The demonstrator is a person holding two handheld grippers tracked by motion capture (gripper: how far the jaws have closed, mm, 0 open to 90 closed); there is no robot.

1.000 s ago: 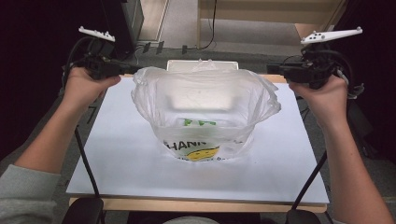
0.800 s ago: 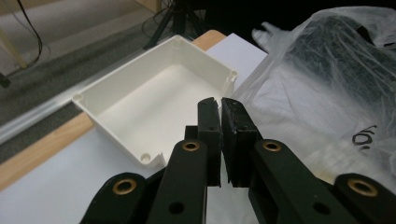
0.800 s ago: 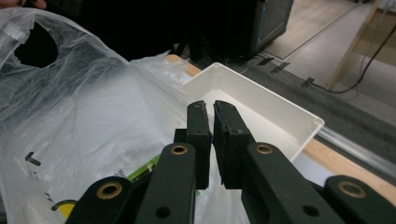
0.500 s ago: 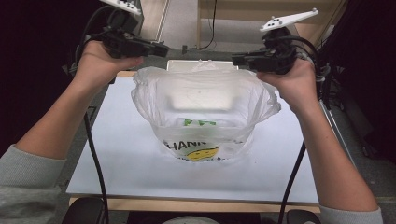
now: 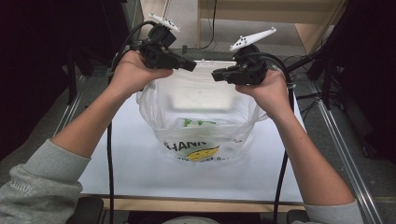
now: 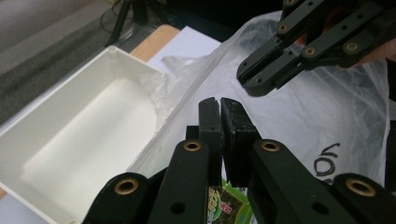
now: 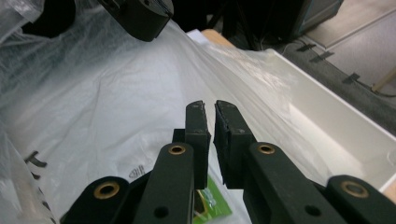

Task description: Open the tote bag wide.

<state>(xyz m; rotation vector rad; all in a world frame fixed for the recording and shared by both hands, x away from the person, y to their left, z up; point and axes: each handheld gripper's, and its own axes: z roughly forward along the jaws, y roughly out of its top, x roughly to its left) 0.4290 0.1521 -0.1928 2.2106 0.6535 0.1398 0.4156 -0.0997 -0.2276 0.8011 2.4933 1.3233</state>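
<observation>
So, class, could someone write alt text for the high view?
Two hand-held grippers, left gripper and right gripper, meet above an open plastic bag on a white table. A white tray sits behind the bag.

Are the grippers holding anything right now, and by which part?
Nothing visibly held: left gripper and right gripper hover nearly closed above the plastic bag.

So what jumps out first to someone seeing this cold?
The translucent plastic bag mid-table, its mouth gaping, with a yellow smiley and a green packet inside. Above its far rim, the left tongs and right tongs nearly meet, tips together. Behind sits a white tray.
</observation>
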